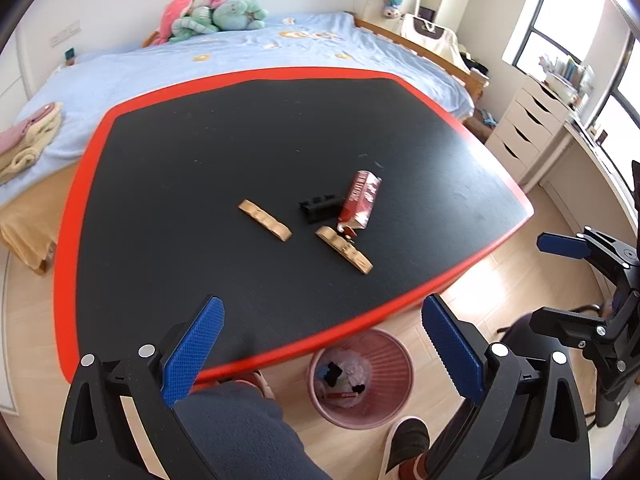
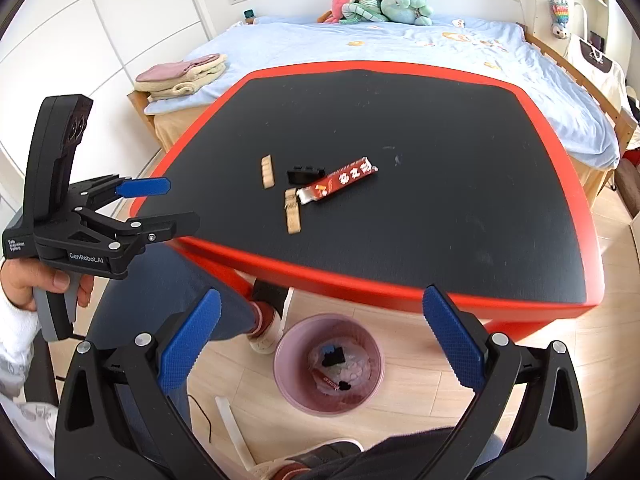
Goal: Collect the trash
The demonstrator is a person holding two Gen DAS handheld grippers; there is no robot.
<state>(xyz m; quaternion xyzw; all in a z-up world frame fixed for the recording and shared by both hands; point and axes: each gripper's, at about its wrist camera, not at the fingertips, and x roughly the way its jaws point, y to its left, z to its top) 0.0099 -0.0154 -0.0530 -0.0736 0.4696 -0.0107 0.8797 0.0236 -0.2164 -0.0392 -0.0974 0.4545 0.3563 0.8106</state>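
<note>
A red snack wrapper [image 1: 359, 201] [image 2: 340, 181] lies on the black table [image 1: 240, 160] [image 2: 440, 160], beside a small black plastic piece [image 1: 320, 208] [image 2: 304, 173] and two wooden blocks [image 1: 265, 221] [image 1: 345, 249] [image 2: 267, 171] [image 2: 292, 216]. A pink trash bin [image 1: 360, 380] [image 2: 328, 364] with some trash inside stands on the floor below the table's near edge. My left gripper [image 1: 320, 348] [image 2: 172, 204] is open and empty, above the table edge. My right gripper [image 2: 320, 340] [image 1: 548, 280] is open and empty, above the bin.
The table has a red rim [image 1: 72, 208] [image 2: 360, 276]. A bed [image 1: 240, 56] [image 2: 400, 40] with plush toys and folded towels stands behind it. White drawers [image 1: 524, 128] stand at the right. The person's legs and shoes [image 2: 268, 324] [image 1: 404, 444] are by the bin.
</note>
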